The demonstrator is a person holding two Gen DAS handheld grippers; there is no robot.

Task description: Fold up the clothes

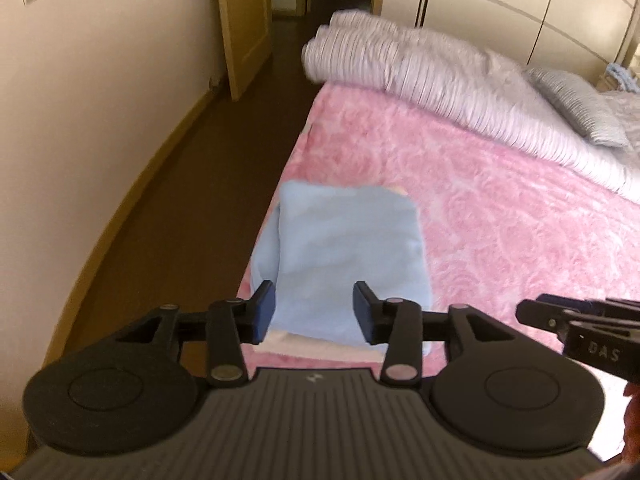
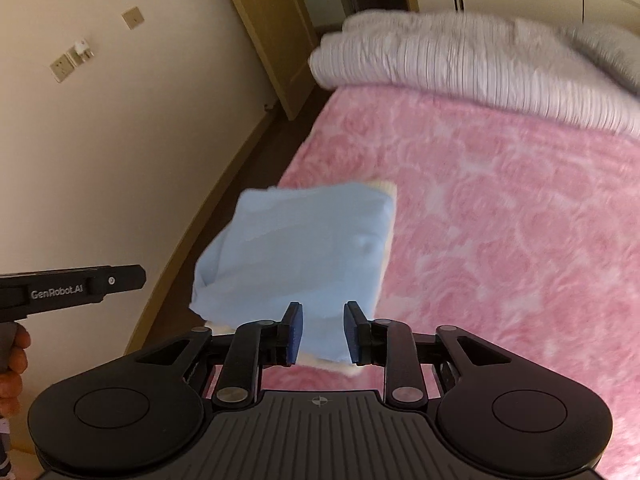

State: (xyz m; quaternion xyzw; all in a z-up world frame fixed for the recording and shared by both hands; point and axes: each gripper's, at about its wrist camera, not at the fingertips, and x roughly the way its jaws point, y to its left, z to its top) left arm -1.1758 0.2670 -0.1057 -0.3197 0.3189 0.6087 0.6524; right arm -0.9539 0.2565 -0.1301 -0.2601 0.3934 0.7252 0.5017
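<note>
Filling most of both views: a bed under a pink floral blanket [image 1: 500, 208], running beside a strip of dark brown floor [image 1: 192, 208] and a cream wall [image 1: 80, 112]. Lying bunched along the far side of the blanket: a striped pale quilt [image 1: 440, 76], with a grey pillow [image 1: 576, 108] just beside it. Standing ajar past the foot of the wall: a wooden door [image 1: 240, 28]. Sitting near the floor-side edge of the bed: a folded light blue garment [image 1: 344, 256], squared into a thick rectangle, resting on what may be a cream-coloured layer peeking out beneath, though motion blur is making that hard to confirm. Hovering just short of the garment's near edge: the left gripper [image 1: 314, 312], blue pads spread wide apart and gripping nothing. Hanging close alongside, over the same near edge: the right gripper [image 2: 320, 334], its pads parted by a narrower gap, also holding nothing; whether either pad is brushing the cloth cannot be told. Showing on the wall in the right wrist view: switch plates and a socket [image 2: 72, 60].
</note>
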